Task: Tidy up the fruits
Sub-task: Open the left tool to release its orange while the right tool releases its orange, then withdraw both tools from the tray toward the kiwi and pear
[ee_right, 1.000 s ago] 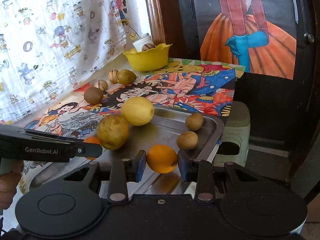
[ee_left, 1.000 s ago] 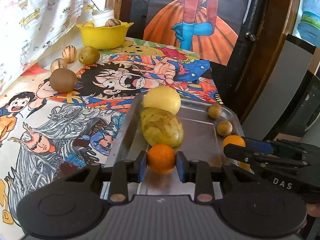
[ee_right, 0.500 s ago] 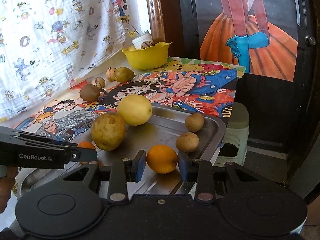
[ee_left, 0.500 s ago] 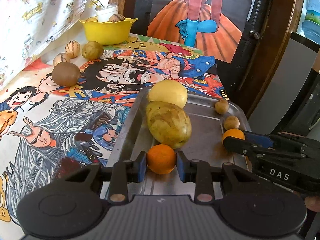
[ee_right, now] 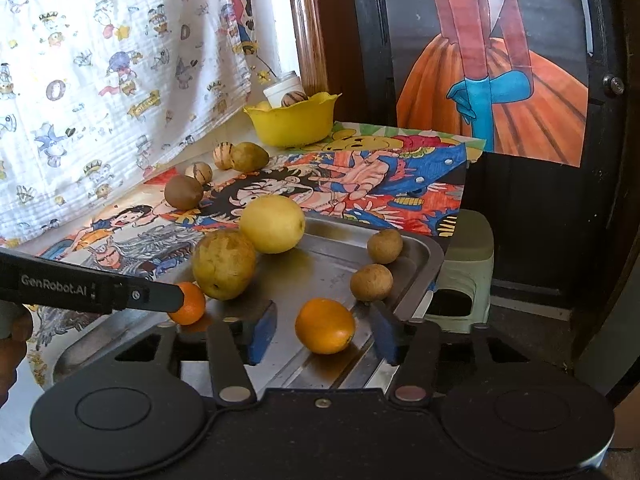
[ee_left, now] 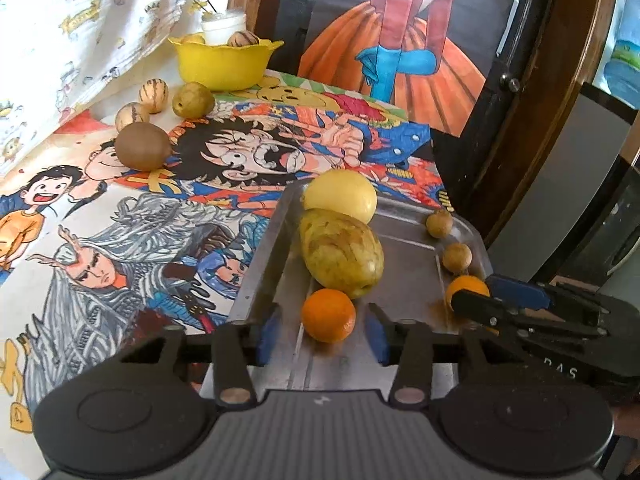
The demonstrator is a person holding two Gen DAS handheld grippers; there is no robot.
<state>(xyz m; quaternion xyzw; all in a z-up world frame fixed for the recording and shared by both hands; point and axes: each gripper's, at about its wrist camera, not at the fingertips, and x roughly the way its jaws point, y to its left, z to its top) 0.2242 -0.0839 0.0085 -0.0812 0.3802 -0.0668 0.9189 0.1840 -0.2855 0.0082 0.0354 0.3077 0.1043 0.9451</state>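
- Now both pairs of fingers are just opening, each standing apart from an orange resting on the metal tray: the left gripper around the left orange, the right gripper around the right orange, pads clear on both sides.
- Seemingly releasing is the step in hand; doing it well is calling for drawing each gripper straight back and slightly up, so that no pad is nudging its fruit into a roll along the tray's ribbed floor.
- Both oranges are looking small, round, bright and smooth-skinned, likely to roll.
- Sitting beyond them on the tray are a blotchy green-yellow fruit, a pale yellow fruit and two small brown fruits.
- Lying further out on the cartoon-covered desk are more loose fruits near a yellow bowl, still waiting for sorting.
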